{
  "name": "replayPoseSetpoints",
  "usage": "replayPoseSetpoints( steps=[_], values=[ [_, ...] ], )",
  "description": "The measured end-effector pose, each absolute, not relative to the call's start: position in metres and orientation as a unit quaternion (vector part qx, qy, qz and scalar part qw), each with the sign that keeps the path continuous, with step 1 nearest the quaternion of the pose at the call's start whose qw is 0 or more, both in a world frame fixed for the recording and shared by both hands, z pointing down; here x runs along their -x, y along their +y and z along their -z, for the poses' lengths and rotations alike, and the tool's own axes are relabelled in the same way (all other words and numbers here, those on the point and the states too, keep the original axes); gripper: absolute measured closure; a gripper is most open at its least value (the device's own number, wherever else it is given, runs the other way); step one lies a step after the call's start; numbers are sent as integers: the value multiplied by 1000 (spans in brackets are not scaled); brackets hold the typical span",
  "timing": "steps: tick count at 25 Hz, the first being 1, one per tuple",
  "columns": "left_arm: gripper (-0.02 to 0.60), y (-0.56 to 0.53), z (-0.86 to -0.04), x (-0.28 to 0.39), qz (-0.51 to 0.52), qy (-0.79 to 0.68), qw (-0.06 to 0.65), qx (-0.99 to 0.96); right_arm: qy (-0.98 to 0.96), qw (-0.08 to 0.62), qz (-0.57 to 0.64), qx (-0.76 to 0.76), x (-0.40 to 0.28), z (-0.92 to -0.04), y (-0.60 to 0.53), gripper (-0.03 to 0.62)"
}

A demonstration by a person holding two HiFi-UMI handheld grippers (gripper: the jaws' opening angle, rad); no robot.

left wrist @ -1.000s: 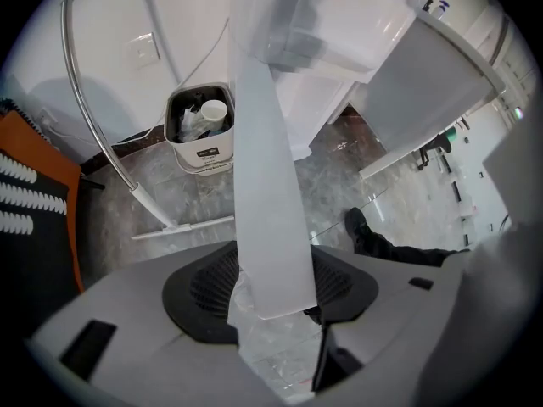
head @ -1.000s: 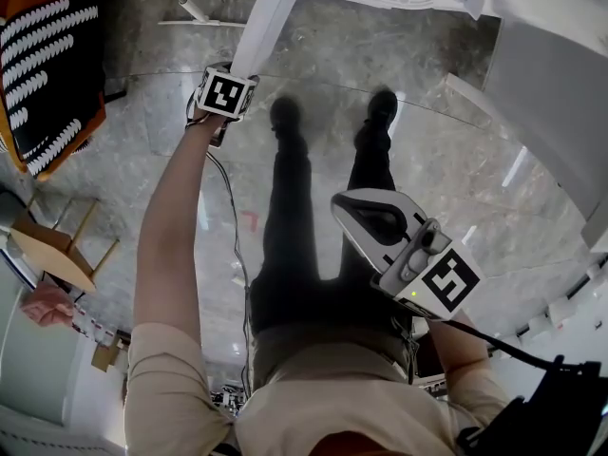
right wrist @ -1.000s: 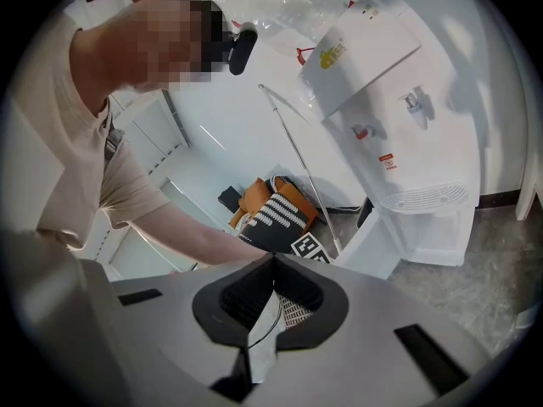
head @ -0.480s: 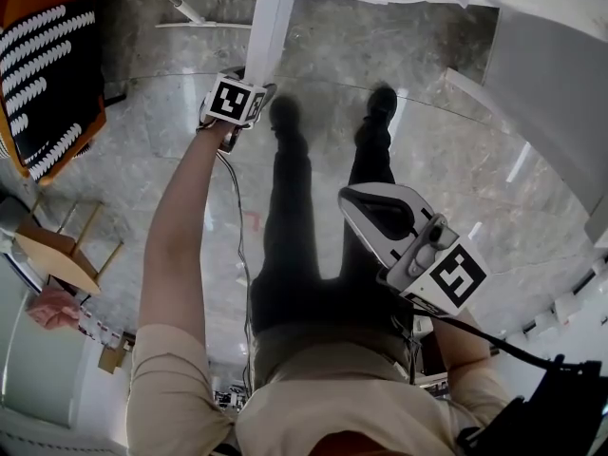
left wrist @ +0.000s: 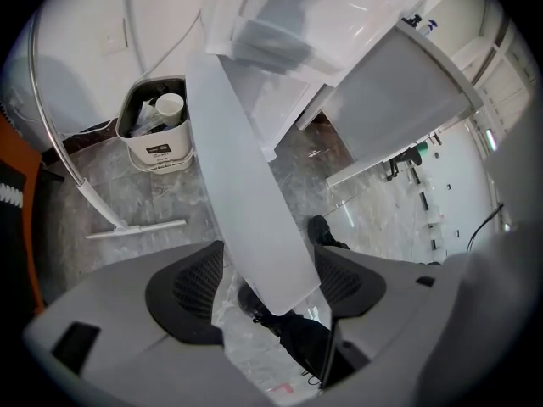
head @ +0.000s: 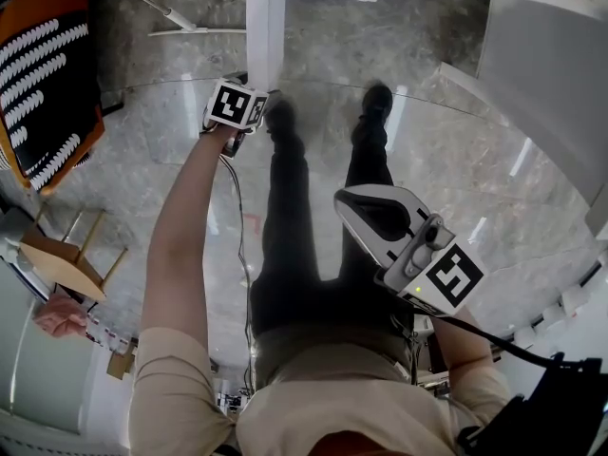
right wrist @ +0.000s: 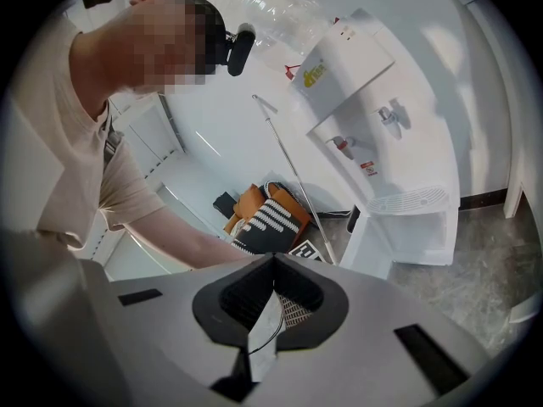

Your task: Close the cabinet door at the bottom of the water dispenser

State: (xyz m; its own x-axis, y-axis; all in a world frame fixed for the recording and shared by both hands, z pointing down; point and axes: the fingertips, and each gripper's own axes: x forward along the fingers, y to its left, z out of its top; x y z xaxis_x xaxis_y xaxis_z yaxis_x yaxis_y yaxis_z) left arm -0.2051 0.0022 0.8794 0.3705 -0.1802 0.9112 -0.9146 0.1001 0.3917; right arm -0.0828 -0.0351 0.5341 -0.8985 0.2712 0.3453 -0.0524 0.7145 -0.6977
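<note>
The left hand-held gripper (left wrist: 270,257) points steeply down at the floor (head: 456,160). Its jaws are apart, and they have just been opening wider. The thin bottom edge of the white cabinet door (left wrist: 246,193) sits between them. The pads are not squeezing it; a strip of floor shows between the door and the left pad.

A second ago the door leaned at a slant in the head view. Now it stands straight up in that view, seen edge-on, and it has swung nearer to the open bottom of the water dispenser (right wrist: 373,117). It is not closed yet. The left hand-held gripper has slid sideways with it and now sits just beside the person's left shoe (head: 283,117).

The right hand-held gripper (right wrist: 271,265) hangs near the person's waist. Its jaw tips are together and hold nothing. It is almost where it was.

A small white bin (left wrist: 157,134) with a paper cup (left wrist: 170,106) in it stands on the floor near the dispenser.
</note>
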Motion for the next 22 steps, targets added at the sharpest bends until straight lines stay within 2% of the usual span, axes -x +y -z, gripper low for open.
replayPoseSetpoints(
  steps=[22],
  values=[
    [221,-18,-885,171,-347,-420,565,-619,-899,207,-383,42,75,-539,-51,580]
  ],
)
